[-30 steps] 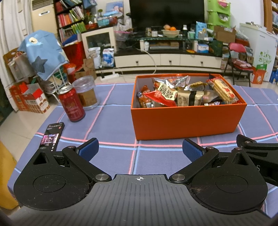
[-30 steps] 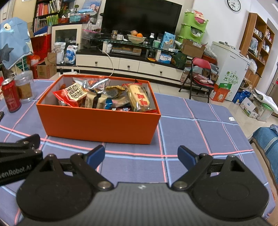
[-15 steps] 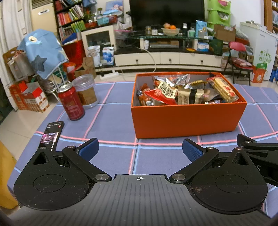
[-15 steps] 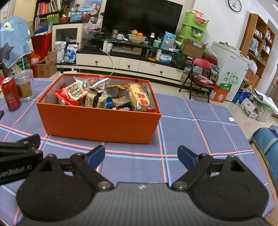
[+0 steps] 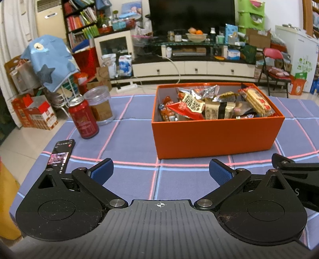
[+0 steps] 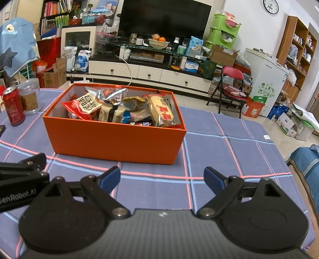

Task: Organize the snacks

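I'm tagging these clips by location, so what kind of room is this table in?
Most likely a home living room: a big television on a low media cabinet, a packed bookshelf, and a table with a checked cloth holding an orange box of snacks.

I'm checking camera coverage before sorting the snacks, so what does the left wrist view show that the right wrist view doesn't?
Only the left wrist view shows the whole phone lying on the tablecloth near the left tool.

Only the right wrist view shows the wall clock, the wooden shelf and the right tool head-on.

Both show the orange box full of snack packets, the red can, the clear jar and both tools open, holding nothing.
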A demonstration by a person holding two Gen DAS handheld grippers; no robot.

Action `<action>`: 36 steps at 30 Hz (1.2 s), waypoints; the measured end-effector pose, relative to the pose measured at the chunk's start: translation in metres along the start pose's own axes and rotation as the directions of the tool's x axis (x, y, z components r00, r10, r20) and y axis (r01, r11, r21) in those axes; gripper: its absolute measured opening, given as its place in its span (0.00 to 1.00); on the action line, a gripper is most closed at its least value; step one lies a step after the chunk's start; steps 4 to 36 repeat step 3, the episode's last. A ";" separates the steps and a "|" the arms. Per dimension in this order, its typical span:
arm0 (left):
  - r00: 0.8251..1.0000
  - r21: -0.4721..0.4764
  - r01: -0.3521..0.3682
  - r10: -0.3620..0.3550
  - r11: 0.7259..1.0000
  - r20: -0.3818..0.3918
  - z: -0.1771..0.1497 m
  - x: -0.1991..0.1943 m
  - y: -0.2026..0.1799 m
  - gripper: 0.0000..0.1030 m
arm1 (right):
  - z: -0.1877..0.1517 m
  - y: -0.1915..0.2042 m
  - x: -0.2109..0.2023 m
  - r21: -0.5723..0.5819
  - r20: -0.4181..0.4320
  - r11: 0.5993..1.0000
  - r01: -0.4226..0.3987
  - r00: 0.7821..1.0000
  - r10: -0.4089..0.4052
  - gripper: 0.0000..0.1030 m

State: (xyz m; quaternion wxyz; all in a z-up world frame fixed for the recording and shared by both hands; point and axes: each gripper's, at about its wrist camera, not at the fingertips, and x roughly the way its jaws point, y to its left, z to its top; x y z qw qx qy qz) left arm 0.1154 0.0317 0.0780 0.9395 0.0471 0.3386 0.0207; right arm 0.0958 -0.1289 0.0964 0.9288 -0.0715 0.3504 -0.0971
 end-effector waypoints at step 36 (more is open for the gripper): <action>1.000 0.021 -0.012 0.012 1.000 0.011 -0.002 0.001 -0.002 0.92 | -0.001 0.000 0.001 -0.014 0.003 1.000 0.000 1.000 0.000 0.88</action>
